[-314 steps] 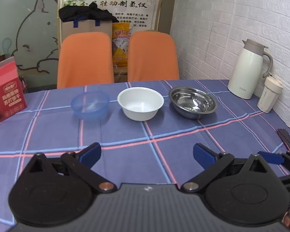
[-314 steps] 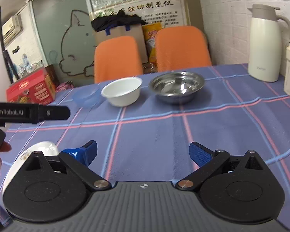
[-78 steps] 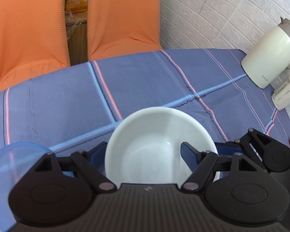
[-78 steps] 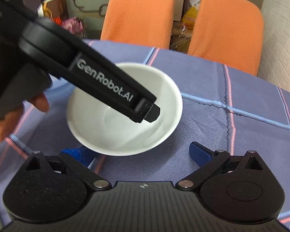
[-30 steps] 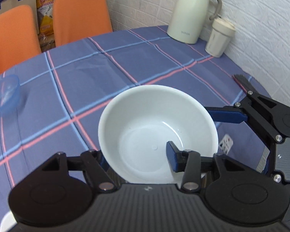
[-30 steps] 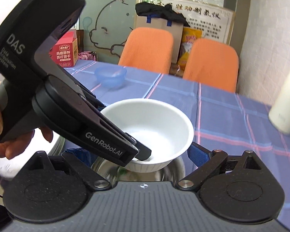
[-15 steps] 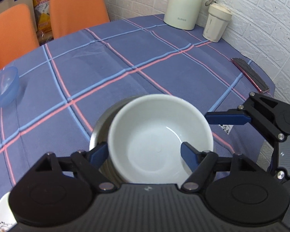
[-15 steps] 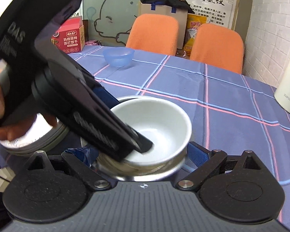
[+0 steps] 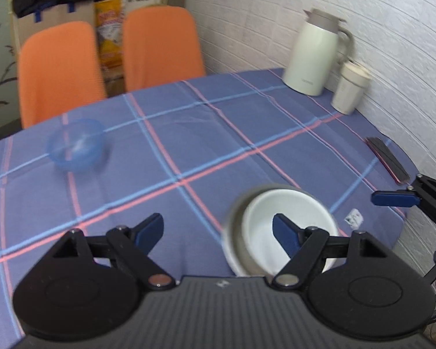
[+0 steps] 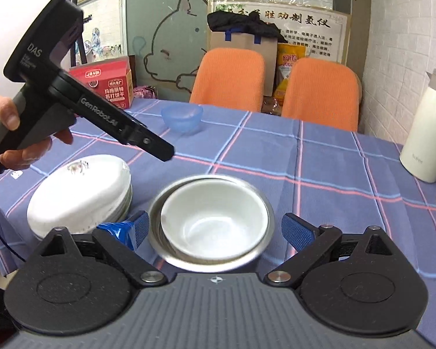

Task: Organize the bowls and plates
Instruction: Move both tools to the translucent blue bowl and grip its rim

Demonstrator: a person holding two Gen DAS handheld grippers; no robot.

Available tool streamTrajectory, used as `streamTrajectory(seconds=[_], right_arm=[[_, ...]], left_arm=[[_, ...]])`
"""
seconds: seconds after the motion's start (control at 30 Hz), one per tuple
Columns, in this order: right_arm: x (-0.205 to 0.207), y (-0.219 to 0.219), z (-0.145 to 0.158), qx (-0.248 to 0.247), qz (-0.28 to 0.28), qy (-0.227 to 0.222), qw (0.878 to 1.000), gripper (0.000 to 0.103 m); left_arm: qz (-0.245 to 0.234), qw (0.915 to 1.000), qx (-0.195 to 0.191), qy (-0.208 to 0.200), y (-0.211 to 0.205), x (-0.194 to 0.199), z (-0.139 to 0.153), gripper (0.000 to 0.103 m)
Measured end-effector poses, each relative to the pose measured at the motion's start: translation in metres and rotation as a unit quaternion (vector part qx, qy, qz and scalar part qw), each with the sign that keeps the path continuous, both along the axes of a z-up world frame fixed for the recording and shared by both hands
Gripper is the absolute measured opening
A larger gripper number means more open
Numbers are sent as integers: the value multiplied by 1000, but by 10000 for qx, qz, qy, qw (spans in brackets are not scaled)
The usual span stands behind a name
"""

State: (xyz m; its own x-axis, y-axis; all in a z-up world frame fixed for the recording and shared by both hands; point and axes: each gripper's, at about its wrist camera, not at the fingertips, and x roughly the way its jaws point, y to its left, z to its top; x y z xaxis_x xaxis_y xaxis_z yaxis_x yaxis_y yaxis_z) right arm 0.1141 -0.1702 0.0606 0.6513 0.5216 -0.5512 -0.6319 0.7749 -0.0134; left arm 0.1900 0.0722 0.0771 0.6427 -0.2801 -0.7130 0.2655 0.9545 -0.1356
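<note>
White bowl (image 10: 215, 215) nested in steel bowl (image 10: 160, 203) — seemingly released.

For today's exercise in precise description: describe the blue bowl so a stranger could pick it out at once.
Start at the table with the blue checked cloth and look to its far side, before the two orange chairs. The blue bowl stands there alone. Unlike the white bowl nested in the steel bowl, it is see-through blue.

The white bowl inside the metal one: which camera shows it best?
The right wrist view: the white bowl sits centred and sharp, nested in the steel bowl, whole rim visible. The left wrist view shows it blurred, low right, partly hidden behind a gripper finger.
</note>
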Motion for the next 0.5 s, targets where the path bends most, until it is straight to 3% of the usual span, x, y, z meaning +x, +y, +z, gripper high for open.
streamTrajectory(seconds=[0.27, 0.5], right_arm=[[58, 50, 10, 132, 363, 207, 9990, 86], [138, 127, 11, -29, 505, 325, 9982, 86]], left_arm=[[1007, 9946, 240, 81, 90, 12, 1, 79], [1598, 9870, -104, 141, 155, 73, -8, 79]])
